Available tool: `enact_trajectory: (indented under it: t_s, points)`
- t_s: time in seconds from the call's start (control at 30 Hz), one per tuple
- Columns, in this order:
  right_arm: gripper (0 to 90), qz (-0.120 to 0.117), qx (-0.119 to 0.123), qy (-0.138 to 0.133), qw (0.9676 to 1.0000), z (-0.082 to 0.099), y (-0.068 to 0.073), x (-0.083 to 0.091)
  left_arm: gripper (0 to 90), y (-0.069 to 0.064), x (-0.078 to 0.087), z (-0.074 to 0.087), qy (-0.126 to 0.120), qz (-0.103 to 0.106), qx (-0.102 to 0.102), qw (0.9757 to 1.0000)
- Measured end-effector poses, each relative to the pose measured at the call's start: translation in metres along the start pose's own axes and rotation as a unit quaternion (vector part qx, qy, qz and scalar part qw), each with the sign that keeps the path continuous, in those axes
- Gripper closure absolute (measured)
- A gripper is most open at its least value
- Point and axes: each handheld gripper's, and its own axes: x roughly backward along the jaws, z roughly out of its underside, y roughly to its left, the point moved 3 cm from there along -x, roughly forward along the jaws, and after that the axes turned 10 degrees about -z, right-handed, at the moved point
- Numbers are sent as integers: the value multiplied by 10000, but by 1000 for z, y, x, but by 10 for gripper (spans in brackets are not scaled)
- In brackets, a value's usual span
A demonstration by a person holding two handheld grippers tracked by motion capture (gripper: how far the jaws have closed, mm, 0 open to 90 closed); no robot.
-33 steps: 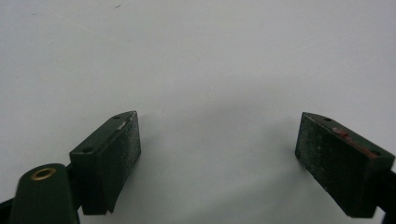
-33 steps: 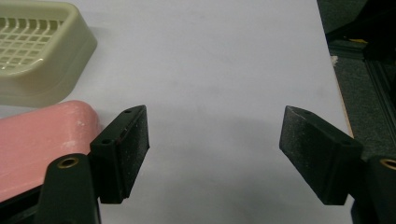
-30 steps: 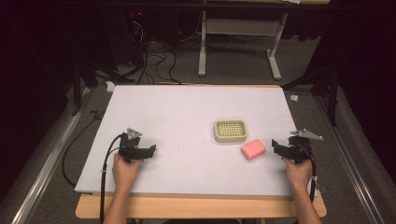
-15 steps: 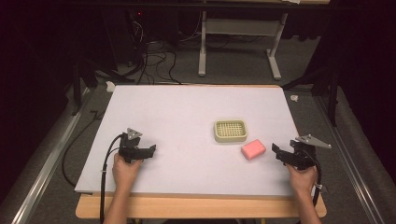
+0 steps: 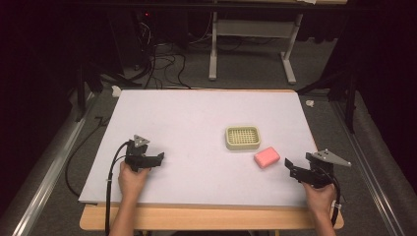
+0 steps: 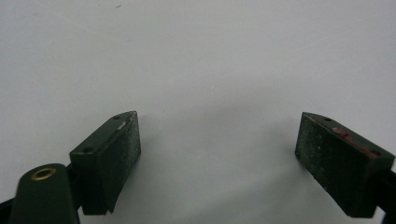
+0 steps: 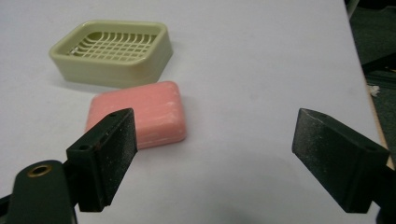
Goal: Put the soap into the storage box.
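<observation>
A pink soap bar [image 5: 267, 157] [image 7: 139, 115] lies flat on the white table, just in front and to the right of a pale green soap dish [image 5: 242, 137] [image 7: 113, 51] with a slotted floor. My right gripper [image 5: 291, 167] [image 7: 215, 156] hovers to the right of the soap; its jaws have just been opening, stand wide apart, and hold nothing. The soap sits ahead of the right gripper's left jaw. Near the front left of the table rests my left gripper [image 5: 158, 158] [image 6: 218, 156], open over bare table with nothing between its jaws.
The white table top [image 5: 196, 118] ends in a wooden front edge [image 5: 206, 219]. Its right edge [image 7: 362, 70] runs close to my right gripper. Beyond the table lie dark floor, cables [image 5: 157, 64] and a grey stand [image 5: 251, 34].
My right gripper has drawn back from the soap, to the right and toward the front edge, and its jaws have spread. The soap stays where it was. The left gripper has not moved.
</observation>
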Motion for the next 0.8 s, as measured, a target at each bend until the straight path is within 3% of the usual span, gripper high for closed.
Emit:
enact_trajectory:
  t_s: [0.53,0.8]
  points:
    - [122,-320,380,259,9984,5,34,-13,146,0,0,0,3,1,-5,10000]
    - [122,-299,551,524,9967,0,43,-28,147,0,0,0,5,10,3,10000]
